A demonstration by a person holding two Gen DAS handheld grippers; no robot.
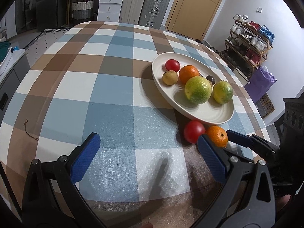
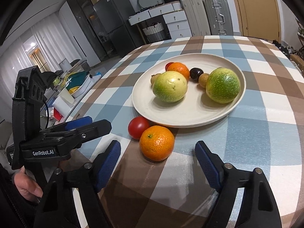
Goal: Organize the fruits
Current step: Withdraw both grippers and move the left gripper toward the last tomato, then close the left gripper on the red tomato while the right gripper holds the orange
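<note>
Nearest the lens, the right claw (image 2: pixel 157 163) hung low over the near edge of the bench (image 2: pixel 266 133), its blue pads parted with nothing between them, open toward a loose orange (image 2: pixel 157 143) lying just ahead. That checked-cloth bench carried everything. Next in size, a white plate (image 2: pixel 190 117) sat toward the far right side of the bench, already holding two large green fruits, another orange, a red fruit and some small brown and dark ones. The loose orange rested on the cloth just off the plate's near rim, touching a loose red tomato (image 2: pixel 138 127) on its left. The left claw (image 1: pixel 148 146) stood wide open and empty over bare cloth nearer the bench's middle.

Judged from this, the step was picking up the orange. Done well, the right claw should straddle its widest part, keep the left pad clear of the tomato, and close gently so the round fruit would not squirt forward under the plate rim.
</note>
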